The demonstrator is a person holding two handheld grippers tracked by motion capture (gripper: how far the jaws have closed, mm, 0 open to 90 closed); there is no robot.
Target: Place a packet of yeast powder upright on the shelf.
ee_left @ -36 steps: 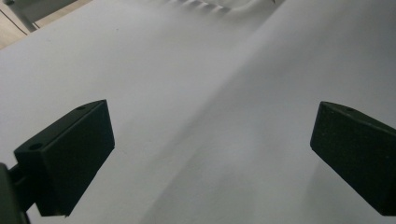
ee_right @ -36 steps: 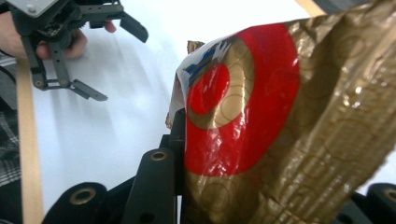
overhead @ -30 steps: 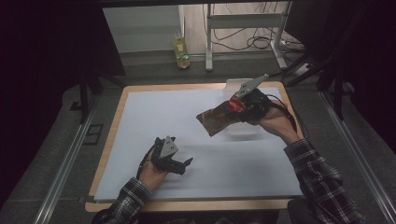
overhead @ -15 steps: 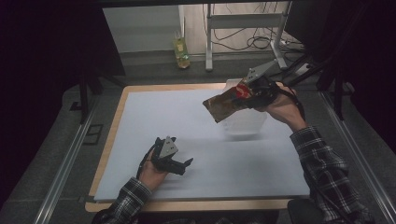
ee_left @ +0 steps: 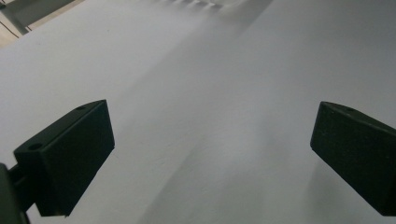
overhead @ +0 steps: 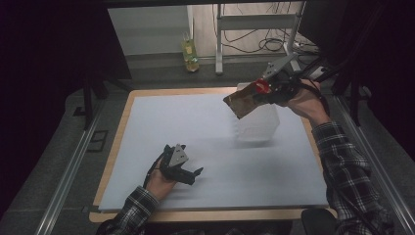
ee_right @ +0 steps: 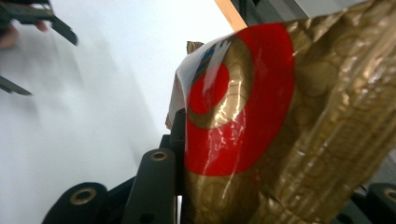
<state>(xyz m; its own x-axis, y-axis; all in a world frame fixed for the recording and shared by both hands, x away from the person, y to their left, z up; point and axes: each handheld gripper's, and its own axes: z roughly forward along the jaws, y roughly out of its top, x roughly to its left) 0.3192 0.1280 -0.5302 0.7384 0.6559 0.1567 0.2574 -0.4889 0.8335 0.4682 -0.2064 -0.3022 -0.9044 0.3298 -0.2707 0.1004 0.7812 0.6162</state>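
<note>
The gold foil packet [overhead: 242, 102] has come up and away toward the far right corner of the white mat [overhead: 205, 147], carried by the right gripper [overhead: 262, 93], whose jaws are clamped tight on its red-printed end. It now hangs above the clear plastic container [overhead: 257, 125] on the mat. The left gripper [overhead: 188, 174] rests low at the mat's near edge, jaws spread wide and empty. It looks headed for the container, with the drop yet to come.

- The snack packet [ee_right: 280, 130] is glossy gold foil with a shiny red print, crinkled.
- The sheet [overhead: 205, 142] on the table looks matt, smooth and pale.
- The table rim [overhead: 117, 142] is bare wood.
- The left gripper [ee_left: 210, 154] has matt black plastic jaws.
</note>
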